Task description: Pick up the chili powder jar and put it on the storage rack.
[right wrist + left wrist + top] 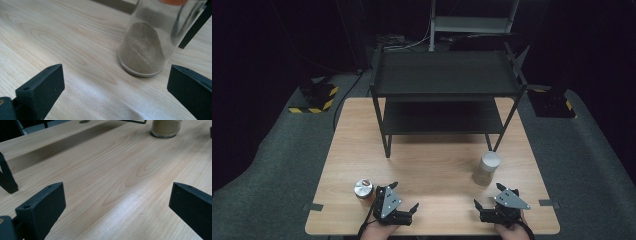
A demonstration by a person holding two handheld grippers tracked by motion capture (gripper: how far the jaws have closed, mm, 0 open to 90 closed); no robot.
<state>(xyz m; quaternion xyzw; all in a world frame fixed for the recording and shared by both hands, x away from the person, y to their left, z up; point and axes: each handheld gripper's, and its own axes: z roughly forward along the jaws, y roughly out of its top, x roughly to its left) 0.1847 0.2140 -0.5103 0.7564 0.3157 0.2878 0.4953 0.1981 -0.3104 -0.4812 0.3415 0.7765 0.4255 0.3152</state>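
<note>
Two open tongs rest low over a light wooden table (437, 165), a jar ahead of each.

The right gripper (493, 200) has its black jaws spread wide and empty; the clear glass jar of tan powder with a white lid (486, 168) stands upright just ahead of it, apart from the jaws. The left gripper (404, 196) is likewise spread with nothing between its jaws; a small metal-lidded jar (363, 188) sits just beside it, to its left. A black two-shelf metal rack (444, 95) stands farther ahead.
</note>
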